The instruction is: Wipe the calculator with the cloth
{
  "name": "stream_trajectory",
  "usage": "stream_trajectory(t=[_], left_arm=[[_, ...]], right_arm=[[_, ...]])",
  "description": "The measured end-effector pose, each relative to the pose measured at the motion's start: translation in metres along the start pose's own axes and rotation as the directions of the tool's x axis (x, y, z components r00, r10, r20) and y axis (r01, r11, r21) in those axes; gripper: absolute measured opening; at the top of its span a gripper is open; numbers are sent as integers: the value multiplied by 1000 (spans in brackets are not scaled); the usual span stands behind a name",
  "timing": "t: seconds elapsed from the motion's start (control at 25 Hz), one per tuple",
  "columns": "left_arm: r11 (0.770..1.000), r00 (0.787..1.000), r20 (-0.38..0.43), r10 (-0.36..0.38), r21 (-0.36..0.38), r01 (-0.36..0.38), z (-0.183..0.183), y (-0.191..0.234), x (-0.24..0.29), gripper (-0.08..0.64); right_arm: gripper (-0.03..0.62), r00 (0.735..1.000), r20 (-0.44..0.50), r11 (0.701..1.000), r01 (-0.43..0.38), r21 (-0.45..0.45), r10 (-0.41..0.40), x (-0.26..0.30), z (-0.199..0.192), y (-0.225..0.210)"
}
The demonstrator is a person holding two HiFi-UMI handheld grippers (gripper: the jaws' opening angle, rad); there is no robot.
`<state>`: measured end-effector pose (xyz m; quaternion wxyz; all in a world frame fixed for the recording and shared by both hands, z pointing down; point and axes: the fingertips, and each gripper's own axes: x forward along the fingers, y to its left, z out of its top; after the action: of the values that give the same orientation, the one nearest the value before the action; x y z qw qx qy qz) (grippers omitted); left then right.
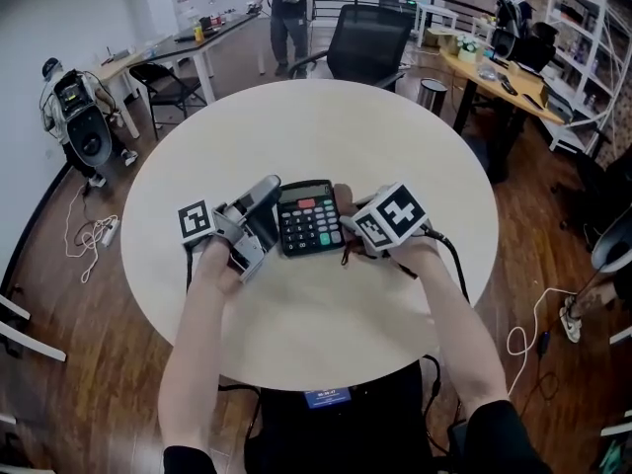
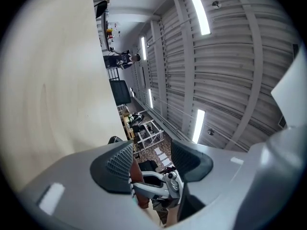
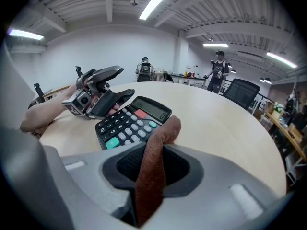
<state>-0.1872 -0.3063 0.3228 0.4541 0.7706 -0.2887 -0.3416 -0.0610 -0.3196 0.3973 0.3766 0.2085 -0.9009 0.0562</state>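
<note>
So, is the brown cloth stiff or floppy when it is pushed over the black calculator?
Likely floppy: the brown fuzzy cloth folds over past the right gripper that pinches it. Its soft nap would probably drag on the black plastic calculator rather than slip.

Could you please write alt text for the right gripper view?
The right gripper holds a brown cloth in its jaws at the near edge of a calculator on a round table. The left gripper, jaws apart, sits left of it.

grey left gripper (image 1: 265, 205) and right gripper (image 1: 348, 231), black ribbed fingers (image 3: 125, 165), white cubes (image 1: 395, 215) with black square markers; black cable (image 1: 449, 255), black sleeves (image 1: 504, 437).
</note>
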Motion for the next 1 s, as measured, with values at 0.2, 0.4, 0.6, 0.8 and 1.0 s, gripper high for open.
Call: stream_trajectory(t=[0.2,0.4,0.6,0.8,1.0], left_arm=[[1000,1000,-9,-1,1,1,0,-3,2,230],[997,999,-26,-44,57,45,-12,-22,-6,228],[976,979,-20,-205,75,205,-60,-95,-48,195],[975,969,103,-224,26,222,-96,-115,-100,179],[981,937,294,-190,18,193,-108,-118,-151,164]], right_arm=[[95,1000,9,1000,14,8,-14,-4,-1,0],[95,978,206,981,-17,194,-24,-32,-5,-27],[96,571,820,612,-666,427,49,-158,-18,-27],[97,415,910,499,-789,359,2,-228,-86,-18],[97,421,907,520,-769,372,-26,-257,-139,4]])
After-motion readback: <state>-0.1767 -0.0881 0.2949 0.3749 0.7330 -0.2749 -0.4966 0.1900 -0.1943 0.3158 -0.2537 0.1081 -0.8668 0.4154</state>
